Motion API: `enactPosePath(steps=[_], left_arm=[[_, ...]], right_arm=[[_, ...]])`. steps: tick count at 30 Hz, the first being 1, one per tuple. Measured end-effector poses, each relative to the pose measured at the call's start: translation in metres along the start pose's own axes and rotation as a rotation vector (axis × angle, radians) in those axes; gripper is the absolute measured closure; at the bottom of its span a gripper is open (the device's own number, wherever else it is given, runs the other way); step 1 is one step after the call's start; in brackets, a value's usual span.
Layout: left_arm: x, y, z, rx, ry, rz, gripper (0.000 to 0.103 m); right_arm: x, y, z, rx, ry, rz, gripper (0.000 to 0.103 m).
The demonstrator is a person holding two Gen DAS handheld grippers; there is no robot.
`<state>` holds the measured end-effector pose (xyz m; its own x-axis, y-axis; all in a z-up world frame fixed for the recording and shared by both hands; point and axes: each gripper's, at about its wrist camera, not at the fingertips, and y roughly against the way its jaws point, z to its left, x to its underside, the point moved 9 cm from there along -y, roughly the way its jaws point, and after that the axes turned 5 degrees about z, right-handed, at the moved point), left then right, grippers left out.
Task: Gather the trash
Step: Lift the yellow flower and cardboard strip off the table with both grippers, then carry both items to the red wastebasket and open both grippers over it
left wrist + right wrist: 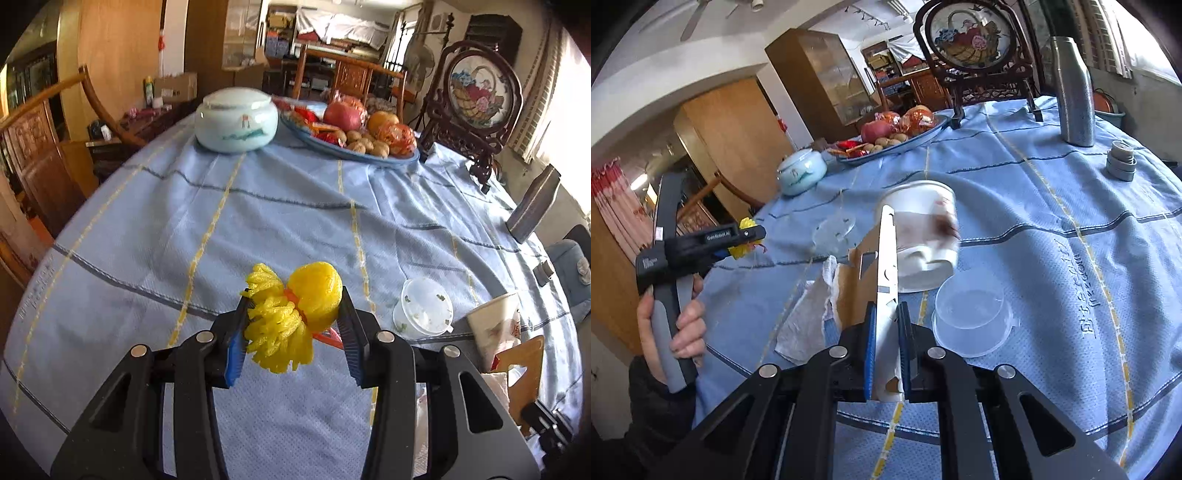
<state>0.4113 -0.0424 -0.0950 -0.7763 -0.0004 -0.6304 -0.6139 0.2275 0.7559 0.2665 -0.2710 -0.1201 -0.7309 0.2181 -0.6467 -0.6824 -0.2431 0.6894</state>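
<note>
Pickup step: my right gripper pinches the flattened carton, paper cup just beyond its tip; my left gripper clamps the yellow foam net; next, judged: carry both to a bin, none visible.

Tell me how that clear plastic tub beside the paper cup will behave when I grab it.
The clear plastic tub looks thin-walled and empty, so it is probably very light and may skid on the tablecloth when nudged. Its walls will likely flex or crack under a hard pinch. Its smooth, glossy surface suggests it may slip; gripping the rim seems safer.
</note>
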Motion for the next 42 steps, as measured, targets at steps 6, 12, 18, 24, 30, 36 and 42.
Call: enactPosePath(steps=[6,12,18,24,30,36,42], left_arm=[[-0.001,0.008,-0.005,0.024,-0.011,-0.026,0.059],[0.01,0.037,0.006,0.066,0.043,-0.032,0.059],[0.026,0.082,0.031,0.035,0.071,-0.08,0.059],[0.052,0.121,0.061,-0.034,0.099,-0.134,0.059],[0.085,0.156,0.105,-0.057,0.187,-0.152,0.059],[0.125,0.181,0.16,-0.107,0.284,-0.153,0.059],[0.185,0.214,0.241,-0.215,0.439,-0.15,0.059]], right_arm=[[-0.009,0.015,-0.005,-0.078,-0.054,-0.085,0.091],[-0.015,0.023,-0.01,-0.138,-0.094,-0.133,0.091],[-0.029,0.036,0.017,-0.215,-0.06,-0.164,0.091],[-0.035,0.042,0.068,-0.287,0.043,-0.168,0.091],[-0.026,0.033,0.115,-0.365,0.104,-0.129,0.091],[-0.004,0.02,0.164,-0.433,0.167,-0.06,0.091],[0.029,0.006,0.244,-0.526,0.293,0.045,0.091]])
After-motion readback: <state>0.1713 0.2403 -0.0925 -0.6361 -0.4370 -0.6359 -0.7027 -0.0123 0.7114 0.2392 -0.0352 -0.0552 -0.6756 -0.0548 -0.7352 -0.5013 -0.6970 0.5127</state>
